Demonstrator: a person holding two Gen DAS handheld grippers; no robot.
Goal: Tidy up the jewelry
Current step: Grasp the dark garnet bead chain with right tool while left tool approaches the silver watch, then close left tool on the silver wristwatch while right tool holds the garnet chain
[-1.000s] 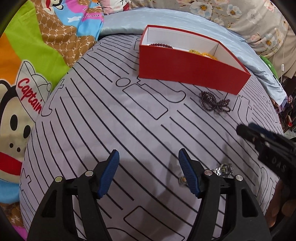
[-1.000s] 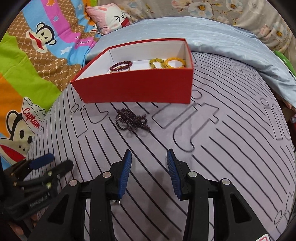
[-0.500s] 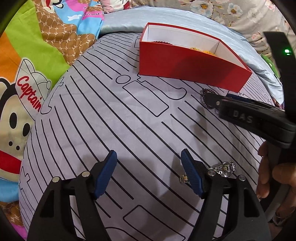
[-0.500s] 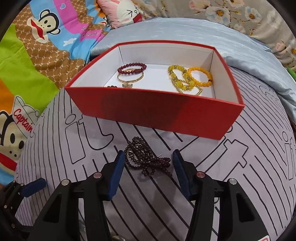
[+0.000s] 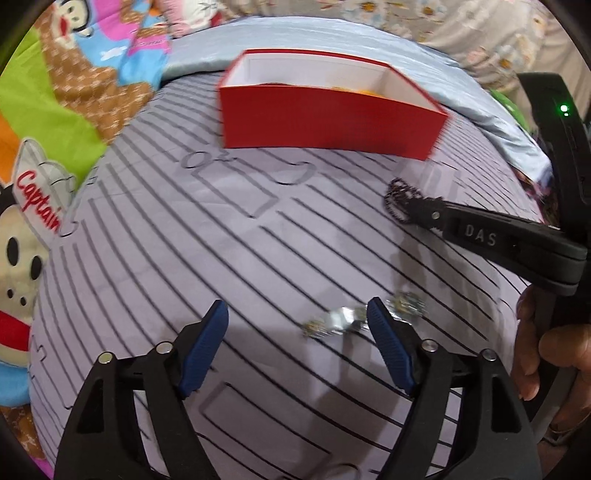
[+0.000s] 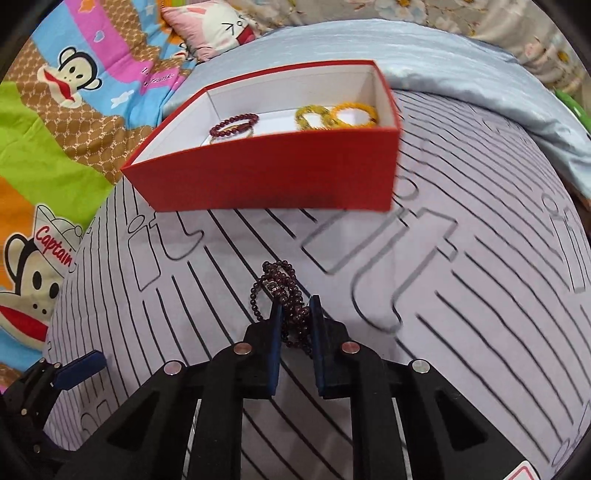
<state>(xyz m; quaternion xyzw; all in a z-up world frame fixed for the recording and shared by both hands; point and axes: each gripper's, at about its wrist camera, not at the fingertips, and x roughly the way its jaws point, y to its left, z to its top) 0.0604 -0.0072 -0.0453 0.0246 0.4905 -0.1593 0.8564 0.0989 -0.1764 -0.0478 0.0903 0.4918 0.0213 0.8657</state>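
A red box (image 6: pixel 273 177) with a white inside stands on the striped grey cloth; it also shows in the left wrist view (image 5: pixel 325 118). It holds a dark red bead bracelet (image 6: pixel 233 124) and yellow and orange bead bracelets (image 6: pixel 336 115). My right gripper (image 6: pixel 295 308) is shut on a dark beaded necklace (image 6: pixel 280 291), which trails onto the cloth; in the left wrist view the necklace (image 5: pixel 400 197) sits at that gripper's tip. My left gripper (image 5: pixel 297 314) is open over the cloth. A silver metal bracelet (image 5: pixel 343 319) lies by its right finger.
A colourful monkey-print blanket (image 6: pixel 55 110) lies to the left. A pale blue sheet (image 6: pixel 443 66) and floral fabric lie behind the box. A pink pillow (image 6: pixel 214 26) sits at the back.
My right gripper has moved onto the dark necklace and shut on it. My left gripper has shifted right, bringing the silver bracelet between its fingers.
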